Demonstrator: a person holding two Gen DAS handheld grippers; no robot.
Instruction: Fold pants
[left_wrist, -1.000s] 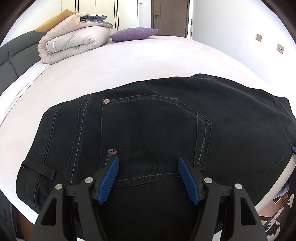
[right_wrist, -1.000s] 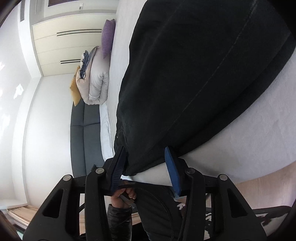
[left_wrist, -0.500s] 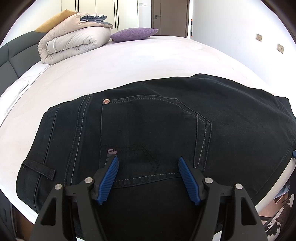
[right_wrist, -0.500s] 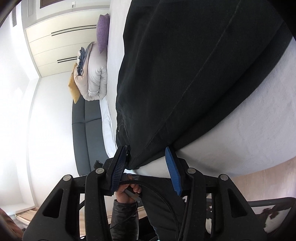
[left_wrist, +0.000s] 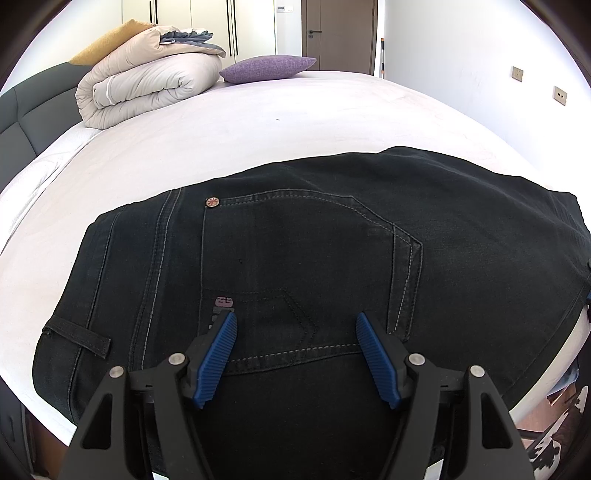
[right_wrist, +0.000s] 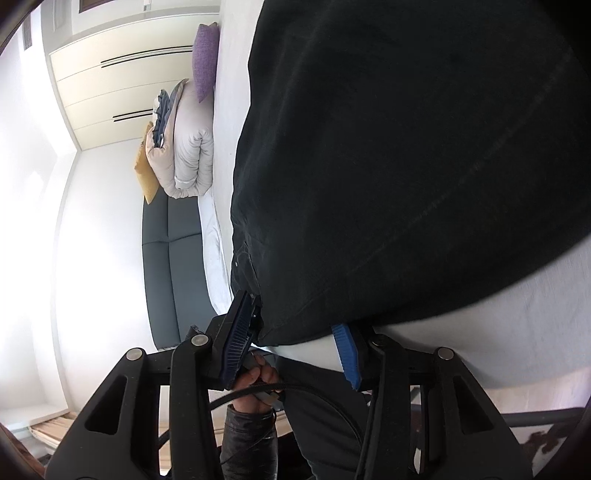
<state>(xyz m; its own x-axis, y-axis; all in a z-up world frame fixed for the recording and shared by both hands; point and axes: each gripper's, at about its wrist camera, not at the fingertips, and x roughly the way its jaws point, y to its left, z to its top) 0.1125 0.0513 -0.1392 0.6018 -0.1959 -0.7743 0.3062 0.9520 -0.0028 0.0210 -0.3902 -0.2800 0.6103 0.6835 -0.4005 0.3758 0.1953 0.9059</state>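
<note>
- White bed (left_wrist: 258, 122) fills your view, with a folded duvet (left_wrist: 147, 88) and a purple pillow (left_wrist: 267, 68) at its far end.
- Your black pants (left_wrist: 314, 258) lie flat across the near edge of the bed, back pocket up.
- Your left gripper (left_wrist: 295, 350) hovers over the pocket with its fingers spread wide, gripping nothing.
- Your right gripper (right_wrist: 295, 339) has just been closing; the pants' edge sits between its fingers, but whether the pads pinch it yet is unclear.
</note>
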